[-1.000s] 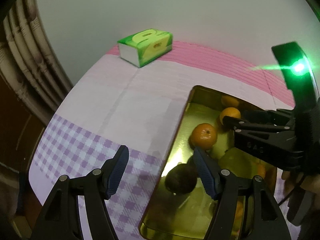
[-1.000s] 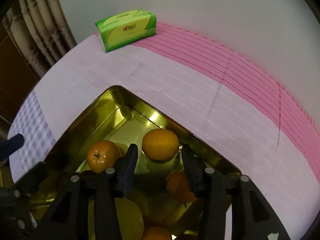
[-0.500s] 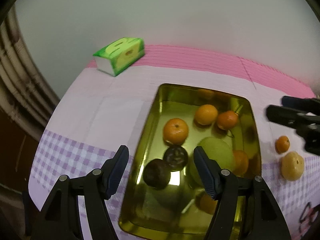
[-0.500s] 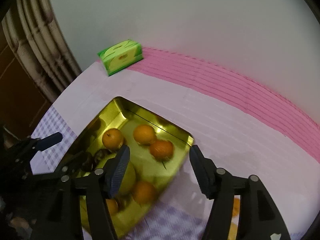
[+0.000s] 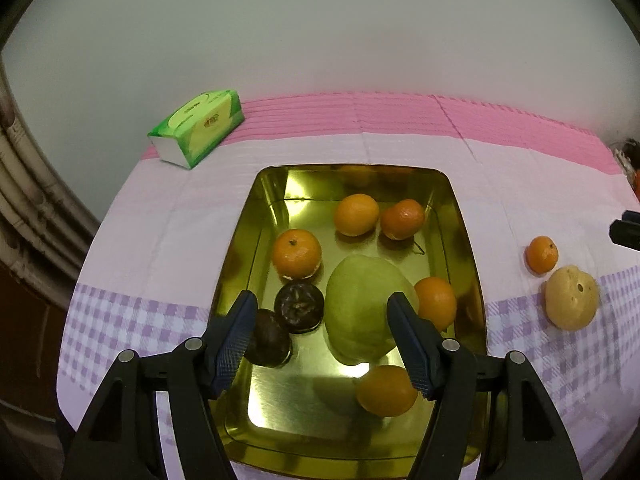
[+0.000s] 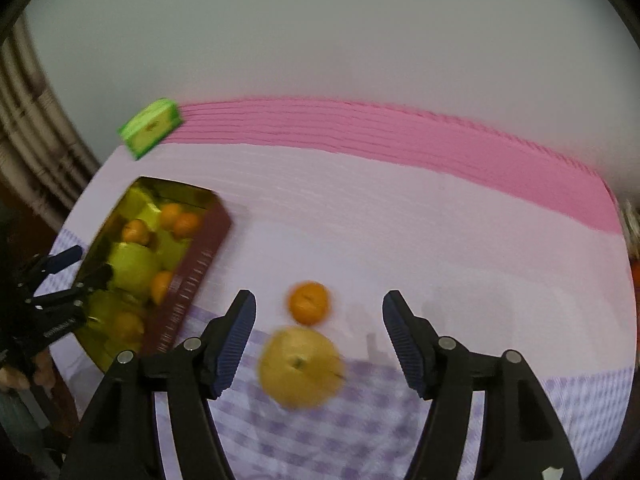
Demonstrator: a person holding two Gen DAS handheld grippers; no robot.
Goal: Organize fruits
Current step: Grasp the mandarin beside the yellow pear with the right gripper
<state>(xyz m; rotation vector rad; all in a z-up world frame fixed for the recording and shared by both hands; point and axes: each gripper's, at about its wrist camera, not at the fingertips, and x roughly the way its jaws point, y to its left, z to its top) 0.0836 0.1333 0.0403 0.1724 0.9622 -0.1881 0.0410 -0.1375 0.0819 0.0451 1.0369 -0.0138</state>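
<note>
A gold tray (image 5: pixel 464 220) holds several oranges, a large green fruit (image 5: pixel 362 304) and two dark fruits (image 5: pixel 298 306). My left gripper (image 5: pixel 322 338) is open and empty above the tray's near half. On the cloth to the right lie a small orange (image 5: pixel 541 254) and a yellow pear (image 5: pixel 571 297). In the right wrist view my right gripper (image 6: pixel 318 338) is open and empty, with the small orange (image 6: pixel 309 303) and the pear (image 6: pixel 300 366) between its fingers, below it. The tray (image 6: pixel 200 256) is at the left.
A green tissue box (image 5: pixel 198 128) lies at the back left of the table, also in the right wrist view (image 6: pixel 150 127). A pink and checked cloth (image 5: pixel 360 148) covers the table. A wall stands behind. Curtains hang at the left.
Both grippers have pulled back and up from the tray. My right gripper has swung right, from over the tray to over the small orange and the pear.
</note>
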